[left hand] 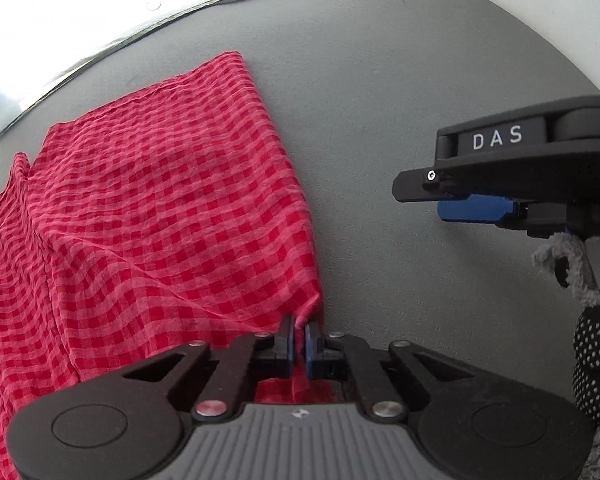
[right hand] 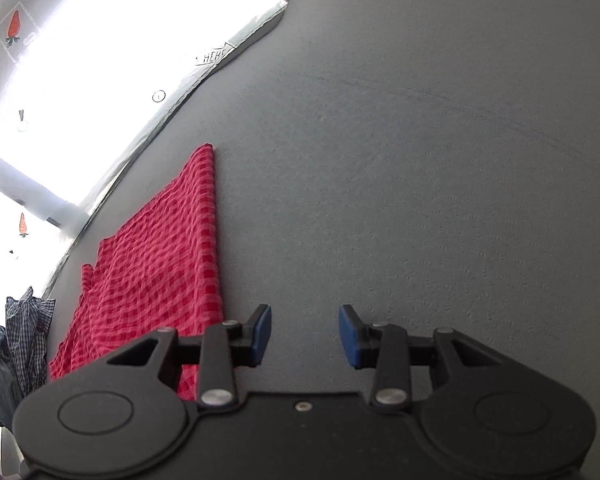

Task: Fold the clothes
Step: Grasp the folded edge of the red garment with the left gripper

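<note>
On the gray table [left hand: 380, 80], a red checked cloth [left hand: 160, 200] lies spread out, its near corner pinched between the closed fingers of the left gripper [left hand: 299, 342]. Just right of the cloth's edge, the right gripper [right hand: 305, 334] hovers with its jaws wide apart, holding nothing. Dark garments [right hand: 16, 344] are heaped at the table's far left edge.

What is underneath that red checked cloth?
The red checked cloth lies on a grey table, which shows all around it. The left claw pinches its near corner. Anything beneath the cloth's middle is covered, so it cannot be seen.
</note>
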Action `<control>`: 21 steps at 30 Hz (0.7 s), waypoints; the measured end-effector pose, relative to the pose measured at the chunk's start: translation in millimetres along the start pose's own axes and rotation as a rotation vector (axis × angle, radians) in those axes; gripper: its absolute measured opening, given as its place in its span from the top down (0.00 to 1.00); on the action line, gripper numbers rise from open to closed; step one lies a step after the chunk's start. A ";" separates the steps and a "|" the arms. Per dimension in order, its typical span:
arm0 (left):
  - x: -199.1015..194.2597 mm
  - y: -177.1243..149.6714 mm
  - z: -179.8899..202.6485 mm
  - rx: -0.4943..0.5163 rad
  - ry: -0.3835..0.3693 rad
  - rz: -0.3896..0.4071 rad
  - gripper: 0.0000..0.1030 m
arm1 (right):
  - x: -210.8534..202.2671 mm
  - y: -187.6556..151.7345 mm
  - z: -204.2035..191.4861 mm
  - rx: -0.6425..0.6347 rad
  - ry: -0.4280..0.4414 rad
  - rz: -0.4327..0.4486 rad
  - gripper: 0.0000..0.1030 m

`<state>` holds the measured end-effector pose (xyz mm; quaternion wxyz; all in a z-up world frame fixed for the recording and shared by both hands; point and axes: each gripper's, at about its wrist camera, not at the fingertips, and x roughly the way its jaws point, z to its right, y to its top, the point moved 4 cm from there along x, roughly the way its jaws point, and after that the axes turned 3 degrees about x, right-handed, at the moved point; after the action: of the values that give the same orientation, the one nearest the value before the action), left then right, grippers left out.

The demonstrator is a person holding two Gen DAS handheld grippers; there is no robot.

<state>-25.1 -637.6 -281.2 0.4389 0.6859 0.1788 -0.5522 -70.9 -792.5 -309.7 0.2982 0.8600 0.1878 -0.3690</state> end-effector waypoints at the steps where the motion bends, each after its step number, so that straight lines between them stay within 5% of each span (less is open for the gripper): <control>1: -0.4 0.8 -9.6 -0.049 -0.026 -0.009 0.96 | 1.5 1.6 -3.0 -0.014 0.006 0.000 0.65; 7: -6.7 2.3 -65.9 -0.313 -0.140 -0.043 0.96 | 27.1 13.5 -29.4 -0.024 0.108 -0.035 0.66; 16: -10.5 -4.5 -79.3 -0.390 -0.180 -0.047 0.96 | 85.8 21.4 -87.8 -0.077 0.183 -0.121 0.62; 18: -11.7 -6.7 -78.0 -0.383 -0.162 -0.048 0.96 | 90.8 20.4 -98.6 -0.116 0.156 -0.126 0.66; 21: -14.8 -10.7 -80.1 -0.395 -0.160 -0.048 0.96 | 94.2 17.6 -107.7 -0.163 0.082 -0.124 0.88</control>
<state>10.4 -564.2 -271.7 0.5645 0.5361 0.2645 -0.5692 56.9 -725.9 -314.2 0.3358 0.8340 0.2823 -0.3346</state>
